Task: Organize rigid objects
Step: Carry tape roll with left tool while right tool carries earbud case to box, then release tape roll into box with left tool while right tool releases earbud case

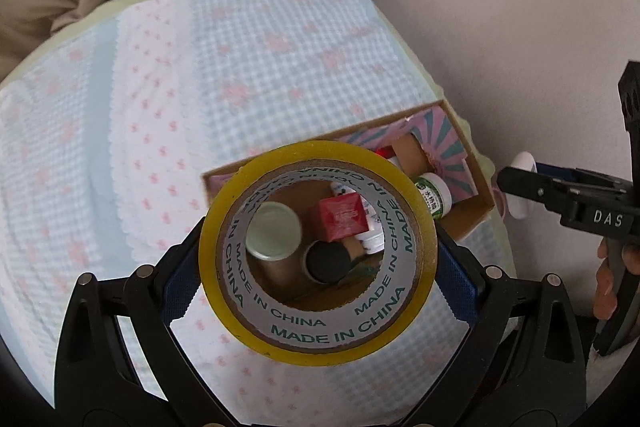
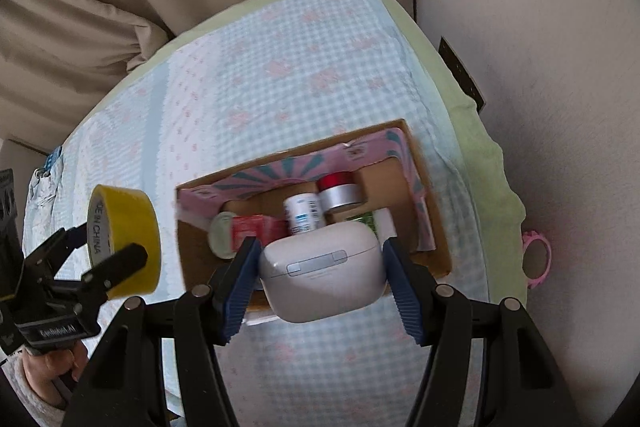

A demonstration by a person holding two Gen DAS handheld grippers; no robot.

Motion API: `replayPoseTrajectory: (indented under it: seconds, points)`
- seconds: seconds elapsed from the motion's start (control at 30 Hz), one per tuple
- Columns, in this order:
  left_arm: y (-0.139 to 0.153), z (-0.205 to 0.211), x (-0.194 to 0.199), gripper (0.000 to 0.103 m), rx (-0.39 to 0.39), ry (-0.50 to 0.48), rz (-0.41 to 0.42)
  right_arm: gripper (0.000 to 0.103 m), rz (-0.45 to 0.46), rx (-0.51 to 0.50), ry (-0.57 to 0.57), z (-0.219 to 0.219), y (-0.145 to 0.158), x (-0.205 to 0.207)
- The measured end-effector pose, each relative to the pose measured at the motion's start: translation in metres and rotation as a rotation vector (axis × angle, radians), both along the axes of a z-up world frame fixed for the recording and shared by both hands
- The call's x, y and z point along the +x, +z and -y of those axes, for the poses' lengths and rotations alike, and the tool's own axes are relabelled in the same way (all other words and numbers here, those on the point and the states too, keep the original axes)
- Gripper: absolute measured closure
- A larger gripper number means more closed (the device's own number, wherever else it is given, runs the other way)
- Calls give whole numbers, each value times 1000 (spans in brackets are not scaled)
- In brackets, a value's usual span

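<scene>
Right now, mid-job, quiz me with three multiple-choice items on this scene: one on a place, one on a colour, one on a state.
1. Where is the red box?
A. inside the cardboard box
B. on the cloth outside it
C. in the right gripper

2. What colour is the tape roll?
A. blue
B. yellow
C. green

3. What is the right gripper doing?
A. hanging open and empty
B. clamped on the tape
C. clamped on the white case

Answers: 1 A, it lies among the bottles in the cardboard box. 2 B, its outer band is yellow. 3 C, both blue pads press the sides of the white case.
</scene>
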State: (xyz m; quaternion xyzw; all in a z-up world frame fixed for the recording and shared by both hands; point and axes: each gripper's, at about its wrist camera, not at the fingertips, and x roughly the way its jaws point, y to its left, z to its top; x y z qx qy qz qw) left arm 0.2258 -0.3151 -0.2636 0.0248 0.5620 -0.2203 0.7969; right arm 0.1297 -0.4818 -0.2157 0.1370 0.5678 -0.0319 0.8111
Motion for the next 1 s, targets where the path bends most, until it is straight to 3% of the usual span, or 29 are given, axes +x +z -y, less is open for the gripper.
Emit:
replayPoseTrajectory:
  seconds: [0.47, 0.87, 0.93, 0.97, 1.0]
  points:
    - [-75, 52, 26, 5, 78, -41, -118, 45, -107, 96, -15, 33, -77, 49]
    - [-106, 77, 31, 5, 154, -80, -169, 44, -139, 205, -102, 47, -120, 75]
    - [-108, 77, 29, 0, 162, -94, -184, 31, -125, 200, -121, 48, -119, 73]
    - [-103, 74, 26, 0, 148, -93, -170, 6, -116, 199, -130, 48, -117, 71]
    - [-99, 72, 24, 0, 143, -90, -158, 0, -111, 195, -141, 49, -114, 68]
